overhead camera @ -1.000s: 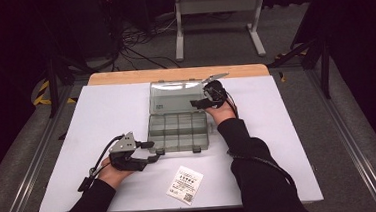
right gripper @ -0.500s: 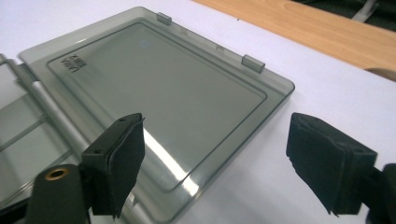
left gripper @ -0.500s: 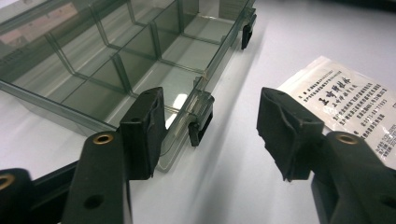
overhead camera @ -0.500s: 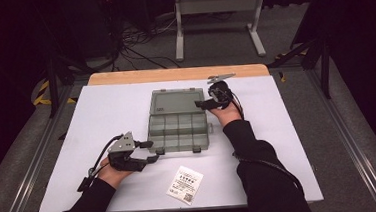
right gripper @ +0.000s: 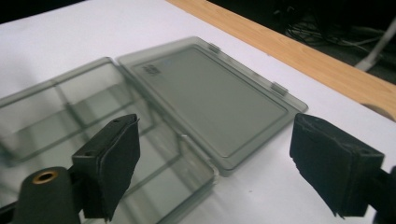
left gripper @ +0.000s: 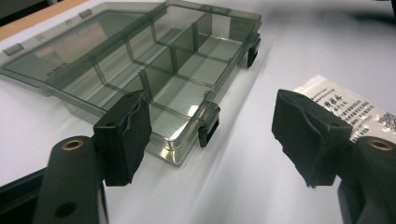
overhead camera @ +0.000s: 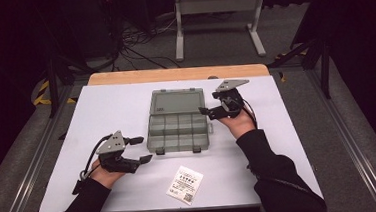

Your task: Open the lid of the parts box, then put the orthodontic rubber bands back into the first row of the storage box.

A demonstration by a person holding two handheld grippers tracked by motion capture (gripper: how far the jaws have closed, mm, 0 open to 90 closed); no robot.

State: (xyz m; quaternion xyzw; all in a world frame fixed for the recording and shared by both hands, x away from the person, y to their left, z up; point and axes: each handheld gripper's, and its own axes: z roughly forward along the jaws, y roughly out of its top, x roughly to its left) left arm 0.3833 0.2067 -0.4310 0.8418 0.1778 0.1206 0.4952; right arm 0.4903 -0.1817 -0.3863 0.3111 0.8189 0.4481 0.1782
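- The box (overhead camera: 178, 120) is lying open in the middle of the white worktop (overhead camera: 101, 112), its lid (overhead camera: 174, 102) laid flat on the far side and its empty compartments facing up.
- The left gripper (overhead camera: 140, 149) is being held released near the box's front left corner; its jaws have just been opening, with nothing between them.
- The right gripper (overhead camera: 207, 111) is being held released just beside the box's right edge; its jaws have just been opening, and nothing is being grasped.
- A white packet (overhead camera: 185, 184) is lying near the worktop's front edge, apart from the box.
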